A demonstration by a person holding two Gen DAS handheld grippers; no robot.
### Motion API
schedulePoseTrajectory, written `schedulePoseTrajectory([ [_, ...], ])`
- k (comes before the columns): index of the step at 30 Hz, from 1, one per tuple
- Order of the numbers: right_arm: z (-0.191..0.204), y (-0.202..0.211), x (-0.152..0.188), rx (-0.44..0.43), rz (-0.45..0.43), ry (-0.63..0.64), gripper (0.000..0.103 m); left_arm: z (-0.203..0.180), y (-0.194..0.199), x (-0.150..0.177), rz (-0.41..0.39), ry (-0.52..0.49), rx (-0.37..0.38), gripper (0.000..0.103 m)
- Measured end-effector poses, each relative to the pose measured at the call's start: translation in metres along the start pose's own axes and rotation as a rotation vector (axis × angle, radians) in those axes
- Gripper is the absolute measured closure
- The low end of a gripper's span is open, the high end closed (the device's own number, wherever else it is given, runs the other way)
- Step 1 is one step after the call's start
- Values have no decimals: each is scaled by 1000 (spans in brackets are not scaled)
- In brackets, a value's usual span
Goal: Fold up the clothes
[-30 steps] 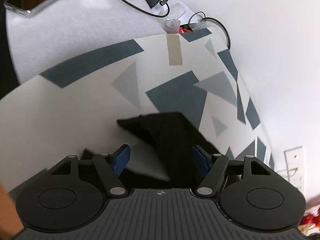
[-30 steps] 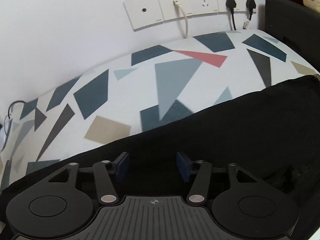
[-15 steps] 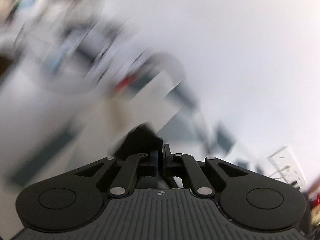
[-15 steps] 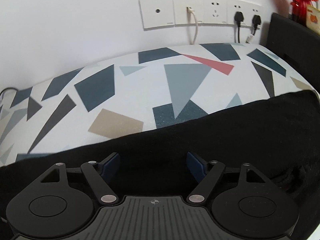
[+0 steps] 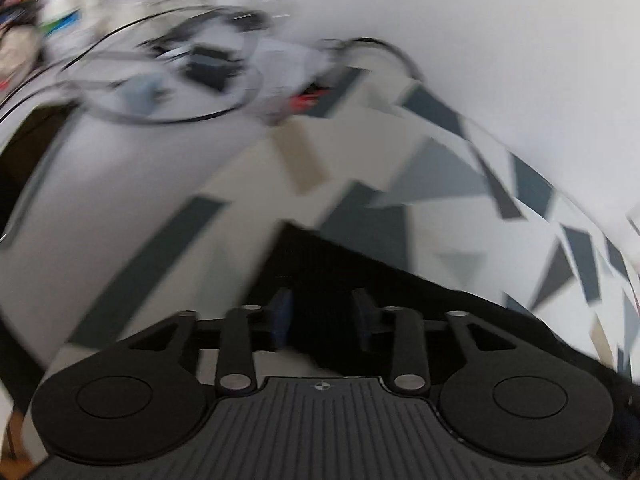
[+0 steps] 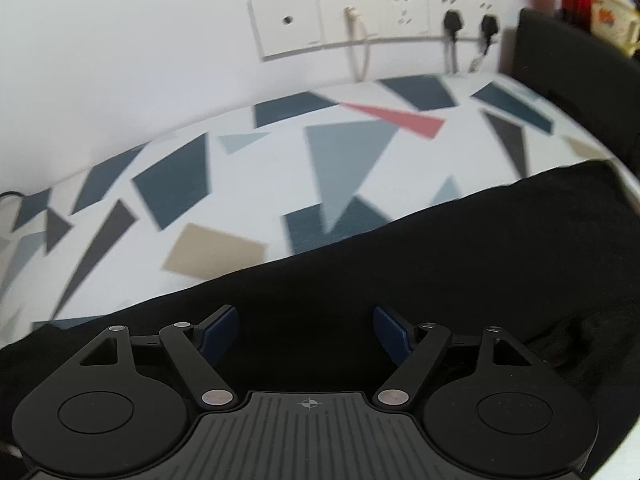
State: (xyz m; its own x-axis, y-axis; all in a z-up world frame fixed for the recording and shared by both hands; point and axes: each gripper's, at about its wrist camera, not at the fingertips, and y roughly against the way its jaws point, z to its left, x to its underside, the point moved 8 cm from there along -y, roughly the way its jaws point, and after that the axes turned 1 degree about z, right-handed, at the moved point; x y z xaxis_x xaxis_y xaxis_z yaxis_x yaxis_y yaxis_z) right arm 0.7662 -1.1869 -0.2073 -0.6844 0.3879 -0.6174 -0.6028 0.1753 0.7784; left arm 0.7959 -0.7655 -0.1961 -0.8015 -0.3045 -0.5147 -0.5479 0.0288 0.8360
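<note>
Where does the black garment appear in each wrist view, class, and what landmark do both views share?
Left wrist: black garment at lower centre, reaching right, blurred.
Right wrist: black garment fills the lower half, rising to the right.
Shared landmark: the patterned sheet beneath it.

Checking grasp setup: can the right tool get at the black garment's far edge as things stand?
Probably yes. The right tool is open above the black garment, and nothing lies between it and the edge on the patterned sheet.
</note>
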Motion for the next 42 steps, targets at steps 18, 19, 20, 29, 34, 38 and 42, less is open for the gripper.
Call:
schedulePoseTrajectory([
  [18, -3, -64, -71, 46, -109, 71, 84, -64, -57, -33, -102, -182, -29, 68],
  [19, -2, -68, -75, 45, -110, 64, 84, -66, -61, -37, -112, -186, -36, 68],
  [20, -2, -72, -79, 45, -110, 57, 82, -67, -64, -40, -118, -185, -39, 68],
  [29, -42, -25, -79, -72, -213, -159, 40, -44, -40, -42, -90, -128, -14, 44],
  [34, -82, 37, -40, -111, -243, -277, 40, -44, 20, 3, -111, -177, 92, 28],
  [38, -94, 67, 2, -115, -236, -252, 39, -67, 44, 54, -72, -312, 124, 23],
  [42, -92, 78, 33, -113, -191, -96, 39, -83, 49, 97, 8, -344, 126, 22],
])
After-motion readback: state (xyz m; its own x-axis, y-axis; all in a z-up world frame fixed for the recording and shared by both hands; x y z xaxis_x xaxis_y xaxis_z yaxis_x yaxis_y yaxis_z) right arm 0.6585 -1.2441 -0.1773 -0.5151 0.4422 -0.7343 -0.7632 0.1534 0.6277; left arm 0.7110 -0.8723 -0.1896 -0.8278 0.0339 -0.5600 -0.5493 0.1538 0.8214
